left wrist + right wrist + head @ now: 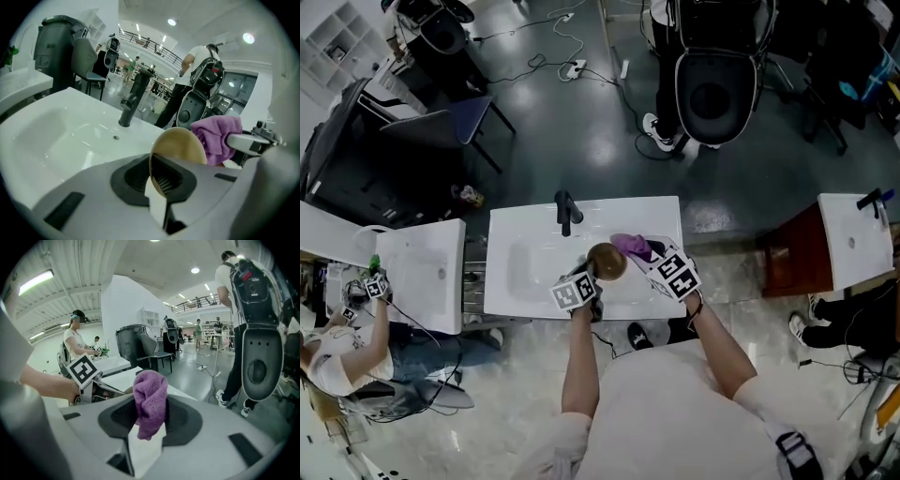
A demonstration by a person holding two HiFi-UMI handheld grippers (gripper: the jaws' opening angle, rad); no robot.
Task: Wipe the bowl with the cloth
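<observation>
A tan wooden bowl (pixel 607 261) is held tilted over the right part of a white sink (pixel 525 272). My left gripper (pixel 592 277) is shut on its near rim. In the left gripper view the rim of the bowl (pixel 180 146) runs down between the jaws of the left gripper (pixel 157 187). A purple cloth (pixel 631 247) hangs bunched from my right gripper (pixel 650 254), just right of the bowl and close to it. In the right gripper view the cloth (pixel 150 399) stands up out of the shut right gripper (pixel 147 433). The cloth (pixel 216 136) also shows behind the bowl.
A black faucet (pixel 566 212) stands at the sink's back edge. Another white sink (pixel 422 272) is at the left, with a seated person (pixel 337 352) beside it. A third sink (pixel 853 234) is at the right. A black machine (pixel 717 89) and cables lie on the floor beyond.
</observation>
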